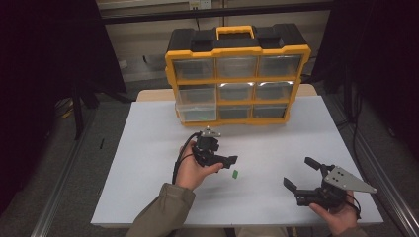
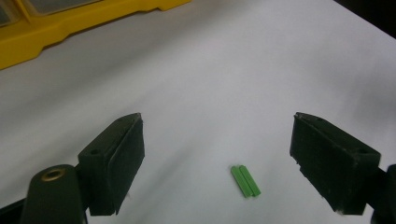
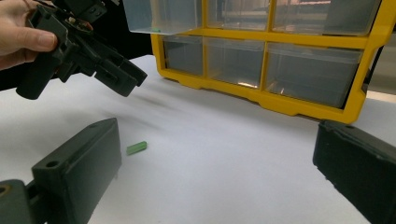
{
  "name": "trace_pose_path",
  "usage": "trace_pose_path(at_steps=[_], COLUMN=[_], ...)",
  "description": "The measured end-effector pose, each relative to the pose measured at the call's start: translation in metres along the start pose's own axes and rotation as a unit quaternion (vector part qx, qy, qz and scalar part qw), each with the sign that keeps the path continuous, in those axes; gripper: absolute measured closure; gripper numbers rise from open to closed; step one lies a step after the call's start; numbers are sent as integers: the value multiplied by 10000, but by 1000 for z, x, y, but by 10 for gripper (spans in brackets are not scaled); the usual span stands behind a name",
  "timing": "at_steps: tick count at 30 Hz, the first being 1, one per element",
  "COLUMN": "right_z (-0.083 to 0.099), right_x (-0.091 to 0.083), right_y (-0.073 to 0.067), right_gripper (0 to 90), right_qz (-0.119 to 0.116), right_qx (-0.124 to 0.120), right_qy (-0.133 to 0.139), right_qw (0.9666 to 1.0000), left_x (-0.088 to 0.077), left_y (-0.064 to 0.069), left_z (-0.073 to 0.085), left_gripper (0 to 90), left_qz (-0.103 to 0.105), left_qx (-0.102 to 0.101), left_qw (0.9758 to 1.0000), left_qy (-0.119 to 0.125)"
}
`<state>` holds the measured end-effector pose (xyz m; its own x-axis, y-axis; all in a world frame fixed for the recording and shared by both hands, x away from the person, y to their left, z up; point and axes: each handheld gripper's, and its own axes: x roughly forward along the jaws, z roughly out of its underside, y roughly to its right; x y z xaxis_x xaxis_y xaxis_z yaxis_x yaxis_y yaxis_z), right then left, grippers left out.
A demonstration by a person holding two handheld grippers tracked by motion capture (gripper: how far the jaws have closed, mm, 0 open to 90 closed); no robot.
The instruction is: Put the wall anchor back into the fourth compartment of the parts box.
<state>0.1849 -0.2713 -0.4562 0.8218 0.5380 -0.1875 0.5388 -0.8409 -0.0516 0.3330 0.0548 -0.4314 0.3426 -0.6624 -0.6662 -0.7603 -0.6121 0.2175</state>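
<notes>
Dim room, dark at the edges; the table point(image 1: 148, 148) glows pale, glare streaks the drawers point(image 1: 236, 89), near jaws look soft.

Peg between our grippers, cabinet behind.
We see the peg point(image 1: 235, 173) lying on the table point(image 1: 148, 148), just right of our left gripper point(image 1: 232, 159) and well left of our right gripper point(image 1: 300, 174). The drawer cabinet point(image 1: 237, 74) stands at the far edge, its bottom-left drawer point(image 1: 196, 112) pulled out.
</notes>
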Motion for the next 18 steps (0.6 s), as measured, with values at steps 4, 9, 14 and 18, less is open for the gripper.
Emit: trace_pose_path(at_steps=[4, 9, 14, 18], right_z=[0, 0, 0, 0], right_x=[0, 0, 0, 0], right_y=[0, 0, 0, 0], right_gripper=[11, 11, 11, 11], right_qz=[6, 9, -13, -1], right_qx=[-10, 5, -23, -18], right_qy=[1, -16, -20, -24], right_qw=[10000, 10000, 10000, 10000], left_x=[6, 12, 15, 20], left_y=[2, 4, 4, 5], left_z=[6, 12, 16, 22], left_gripper=[182, 191, 210, 225], left_qz=[10, -8, -76, -79], left_qx=[-40, 11, 72, 114], left_qw=[10000, 10000, 9999, 9999], left_qy=[15, -77, -59, -55])
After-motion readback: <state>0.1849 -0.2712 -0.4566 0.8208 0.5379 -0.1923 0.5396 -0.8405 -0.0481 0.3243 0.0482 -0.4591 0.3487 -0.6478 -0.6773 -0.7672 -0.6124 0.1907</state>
